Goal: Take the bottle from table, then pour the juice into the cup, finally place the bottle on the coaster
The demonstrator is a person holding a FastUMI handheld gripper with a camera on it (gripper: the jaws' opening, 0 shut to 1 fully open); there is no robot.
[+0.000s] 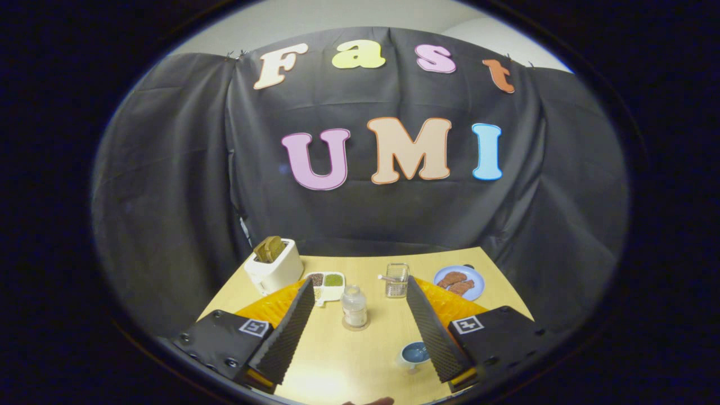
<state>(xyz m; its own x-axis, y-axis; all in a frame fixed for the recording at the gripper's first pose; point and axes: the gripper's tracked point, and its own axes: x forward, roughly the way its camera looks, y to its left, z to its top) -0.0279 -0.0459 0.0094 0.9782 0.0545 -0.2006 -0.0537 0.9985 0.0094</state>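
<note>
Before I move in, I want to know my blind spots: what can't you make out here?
- Bottle: too small to tell the juice level, or whether it stands on a coaster.
- Cup: partly hidden behind one finger of the open tongs.
- Plate: the food is too small to identify.
- Toaster: its far side is hidden.

Items I count on the wooden table [388, 270], each placed from the toaster [275, 265]:

1. Toaster: white, at the table's far left corner, with brown bread slices [270, 248] standing up out of its slots.
2. Divided dish [327, 285]: white, just right of the toaster, holding dark, green and pale fillings in separate sections.
3. Clear glass container [397, 279]: further right of the toaster, upright.
4. Blue plate [459, 281]: furthest right from the toaster, carrying two brown pieces of food.
</note>
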